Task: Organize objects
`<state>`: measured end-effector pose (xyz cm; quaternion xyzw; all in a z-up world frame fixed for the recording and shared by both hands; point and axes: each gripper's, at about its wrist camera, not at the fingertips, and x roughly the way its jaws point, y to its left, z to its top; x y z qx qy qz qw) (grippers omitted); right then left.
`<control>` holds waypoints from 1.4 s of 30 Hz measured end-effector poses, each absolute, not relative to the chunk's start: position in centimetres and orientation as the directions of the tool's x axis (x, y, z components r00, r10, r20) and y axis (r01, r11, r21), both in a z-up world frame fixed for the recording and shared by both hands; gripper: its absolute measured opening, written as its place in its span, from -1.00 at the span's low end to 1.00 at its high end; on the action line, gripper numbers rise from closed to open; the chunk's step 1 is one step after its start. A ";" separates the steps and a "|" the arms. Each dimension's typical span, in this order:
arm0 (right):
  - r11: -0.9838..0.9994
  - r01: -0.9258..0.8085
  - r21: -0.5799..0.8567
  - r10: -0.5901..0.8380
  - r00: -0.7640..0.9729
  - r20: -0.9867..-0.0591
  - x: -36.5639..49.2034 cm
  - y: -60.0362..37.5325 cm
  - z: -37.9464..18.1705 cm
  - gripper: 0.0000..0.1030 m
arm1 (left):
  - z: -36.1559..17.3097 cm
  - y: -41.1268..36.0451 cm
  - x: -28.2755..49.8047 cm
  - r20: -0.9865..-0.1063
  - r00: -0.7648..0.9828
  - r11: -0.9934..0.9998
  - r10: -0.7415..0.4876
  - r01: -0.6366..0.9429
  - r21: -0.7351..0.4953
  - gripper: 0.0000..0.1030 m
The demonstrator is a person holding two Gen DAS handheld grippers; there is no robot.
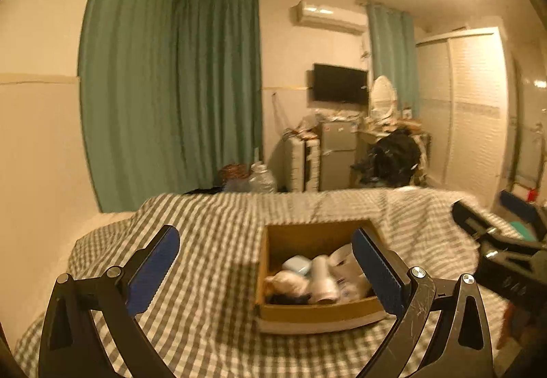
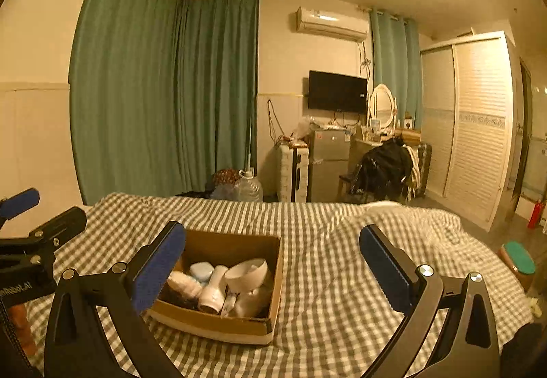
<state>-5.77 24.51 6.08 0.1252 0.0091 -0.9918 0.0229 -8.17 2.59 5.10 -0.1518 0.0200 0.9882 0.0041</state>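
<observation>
Both my grippers hang over the near end of the bed [image 2: 324, 241], jaws wide and holding nothing: left gripper [image 1: 266, 258], right gripper [image 2: 273, 258]. Between them, on the checked cover, sits the cardboard box [image 2: 273, 275], open top. It's already packed: a white bowl [image 2: 248, 270] tipped on its side, a white bottle [image 2: 212, 289] lying down, a pale blue case [image 2: 201, 270] behind it, something white and soft on the left, dark stuff underneath that I can't make out. I see no loose items on the cover near the box. My guess: between picks, or close to done. Next move needs a target; nearest candidate is the green-topped thing [image 2: 519, 258] off the bed's right edge. Far side: fridge [image 2: 328, 166], TV [image 2: 337, 91], green curtains [image 2: 164, 97].
</observation>
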 end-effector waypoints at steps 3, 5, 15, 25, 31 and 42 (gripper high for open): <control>-0.999 0.020 -0.027 -0.012 -0.966 -0.259 -6.6 24.5 3.6 0.98 | 2.7 2.5 -9.1 -0.331 -0.943 -0.998 -0.032 0.011 0.065 1.00; -0.999 0.008 -0.037 0.002 -0.962 -0.273 -7.1 24.5 2.4 0.98 | 1.6 2.4 -9.4 -0.340 -0.940 -0.998 -0.036 0.014 0.068 1.00; -1.000 -0.002 -0.002 0.002 -0.945 -0.328 -7.8 25.3 -0.4 0.98 | 0.3 2.6 -9.9 -0.369 -0.929 -0.998 0.000 -0.020 0.051 1.00; -1.000 -0.008 -0.017 0.013 -0.942 -0.336 -7.4 25.1 -0.3 0.98 | 0.1 3.3 -9.9 -0.384 -0.923 -0.996 -0.006 -0.029 0.086 1.00; -1.000 -0.007 -0.023 0.015 -0.939 -0.345 -7.7 24.8 -0.5 0.98 | -0.2 3.2 -10.1 -0.397 -0.918 -0.997 -0.006 -0.027 0.079 1.00; -0.999 -0.003 -0.042 0.017 -0.937 -0.348 -7.6 24.3 -0.8 0.98 | -0.3 3.2 -10.2 -0.403 -0.915 -0.996 -0.016 -0.018 0.082 1.00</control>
